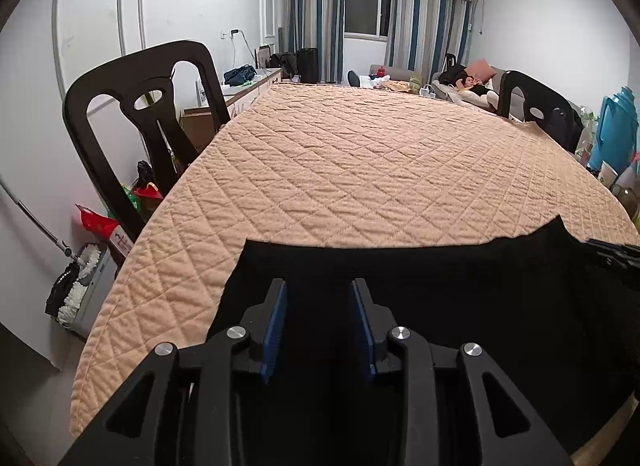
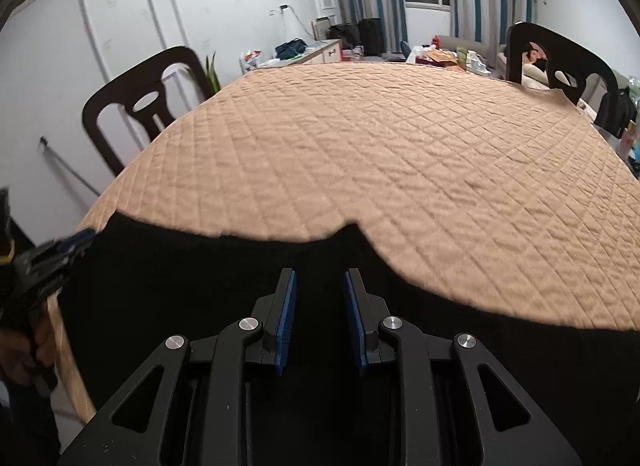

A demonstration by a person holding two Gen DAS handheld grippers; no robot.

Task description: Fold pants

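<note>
Black pants (image 1: 440,286) lie flat on the near part of a table covered with a peach quilted cloth (image 1: 360,169). My left gripper (image 1: 318,286) is open, its blue-padded jaws apart above the pants near their left edge. In the right wrist view the pants (image 2: 180,278) spread across the near edge of the cloth (image 2: 400,145). My right gripper (image 2: 320,276) is open above them, with nothing between the pads. The left gripper also shows at the left edge of the right wrist view (image 2: 52,262). The right gripper shows at the right edge of the left wrist view (image 1: 616,256).
Black chairs stand at the table's left side (image 1: 140,113) and far right corner (image 1: 536,105). A sideboard (image 1: 240,93) stands by the left wall. A sofa with a person lying on it (image 1: 472,85) is at the back. Blue jugs and clutter (image 1: 616,133) sit at the right.
</note>
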